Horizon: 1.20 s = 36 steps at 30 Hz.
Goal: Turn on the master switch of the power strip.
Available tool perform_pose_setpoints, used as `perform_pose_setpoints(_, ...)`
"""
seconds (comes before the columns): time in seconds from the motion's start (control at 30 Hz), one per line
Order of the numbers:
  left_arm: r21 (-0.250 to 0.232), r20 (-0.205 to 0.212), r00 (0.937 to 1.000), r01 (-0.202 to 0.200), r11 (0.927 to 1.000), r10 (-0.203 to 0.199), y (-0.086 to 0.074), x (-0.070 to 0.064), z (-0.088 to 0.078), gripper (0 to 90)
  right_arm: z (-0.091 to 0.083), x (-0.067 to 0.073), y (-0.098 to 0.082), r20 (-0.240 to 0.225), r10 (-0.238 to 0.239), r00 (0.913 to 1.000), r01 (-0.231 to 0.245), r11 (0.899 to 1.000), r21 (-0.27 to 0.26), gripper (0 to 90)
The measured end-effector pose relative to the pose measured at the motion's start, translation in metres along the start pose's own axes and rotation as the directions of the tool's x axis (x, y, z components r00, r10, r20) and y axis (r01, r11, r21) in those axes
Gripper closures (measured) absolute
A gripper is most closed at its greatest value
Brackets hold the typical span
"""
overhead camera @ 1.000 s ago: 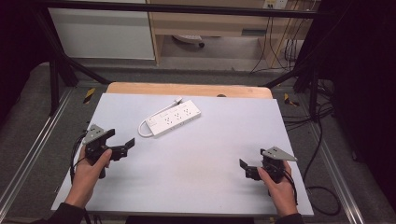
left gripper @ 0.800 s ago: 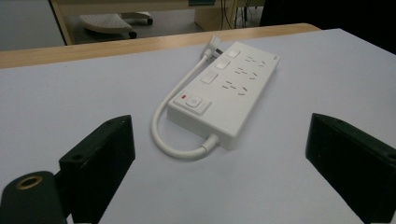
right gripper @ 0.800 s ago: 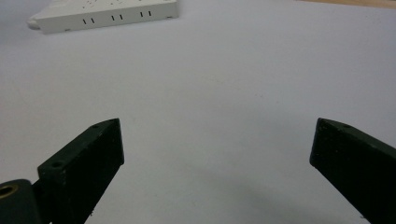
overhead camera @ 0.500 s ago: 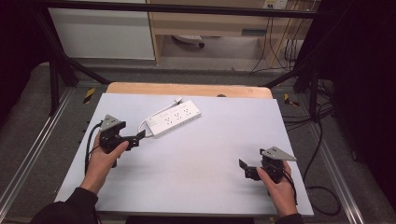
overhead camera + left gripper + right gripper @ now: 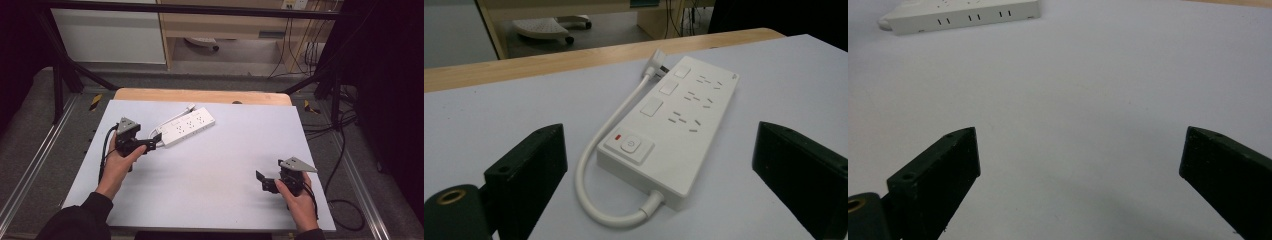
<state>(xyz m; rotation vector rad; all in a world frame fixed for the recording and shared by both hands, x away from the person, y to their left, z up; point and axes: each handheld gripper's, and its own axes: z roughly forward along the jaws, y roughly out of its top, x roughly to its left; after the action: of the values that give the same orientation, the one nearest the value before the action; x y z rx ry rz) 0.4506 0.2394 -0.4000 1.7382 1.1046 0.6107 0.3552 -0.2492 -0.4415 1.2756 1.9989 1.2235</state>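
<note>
Left tongs (image 5: 156, 138), spread wide, should straddle the power strip's (image 5: 187, 128) switch end squarely before squeezing. Right tongs (image 5: 261, 181), lower right, also gape, empty.

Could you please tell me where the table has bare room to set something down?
The middle and far right of the pale grey table, between the white plastic power strip and the right gripper, lie bare. It is crowded far left, where the left gripper meets the strip.

Power strip (image 5: 187, 128) on table (image 5: 225, 165), just before left claw (image 5: 156, 139).
</note>
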Motion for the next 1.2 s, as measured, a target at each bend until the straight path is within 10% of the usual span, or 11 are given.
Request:
perform_pose_setpoints(0.43, 0.021, -0.050, 0.9987, -0.009, 0.9997, 0.010, -0.004, 0.003, 0.016, 15.2, -0.001, 0.000, 0.000, 0.000, 0.004, 1.0000, -0.004, 1.000, 0.004, 3.7)
perform_pose_setpoints(1.2, 0.054, -0.042, 0.9991, -0.009, 0.9985, 0.011, -0.004, 0.007, 0.047, 78.0, -0.005, -0.002, 0.000, -0.001, 0.023, 0.9997, -0.023, 1.000, -0.007, 4.3)
